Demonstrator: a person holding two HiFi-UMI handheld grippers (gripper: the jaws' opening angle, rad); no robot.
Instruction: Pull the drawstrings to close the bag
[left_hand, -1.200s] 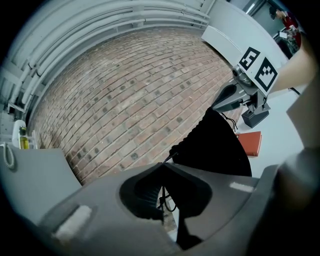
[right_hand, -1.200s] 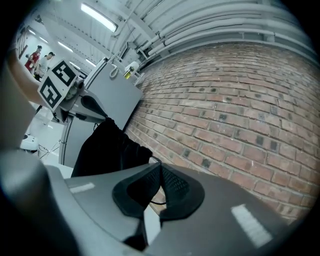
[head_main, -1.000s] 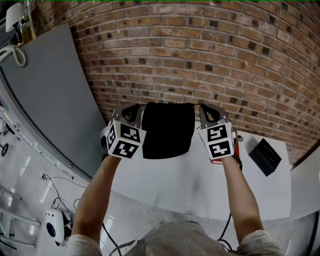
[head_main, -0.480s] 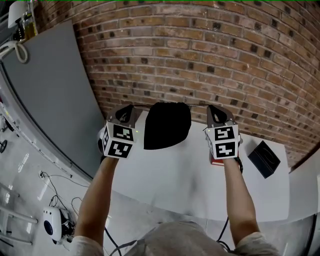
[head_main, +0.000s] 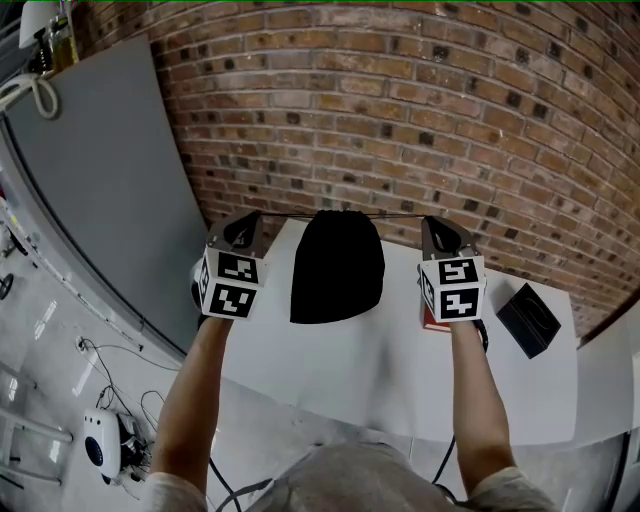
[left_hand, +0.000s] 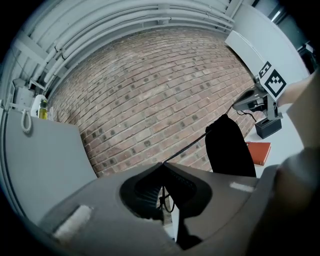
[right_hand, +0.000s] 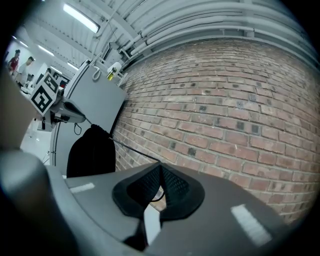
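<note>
Head view: my right gripper (head_main: 432, 224) hides most of the red book (head_main: 427, 322). Left gripper view: my left gripper (left_hand: 161, 165) cuts off the bag's (left_hand: 227, 150) lower edge; the drawstring (left_hand: 185, 148) end vanishes between my pressed jaws. Bag mouth too small to judge closed

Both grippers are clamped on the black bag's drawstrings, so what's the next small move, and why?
Probably draw the left gripper and right gripper slightly farther apart. Both jaws are shut on the drawstrings, which run taut to the black bag. Its top looks gathered narrow but perhaps not fully cinched.
</note>
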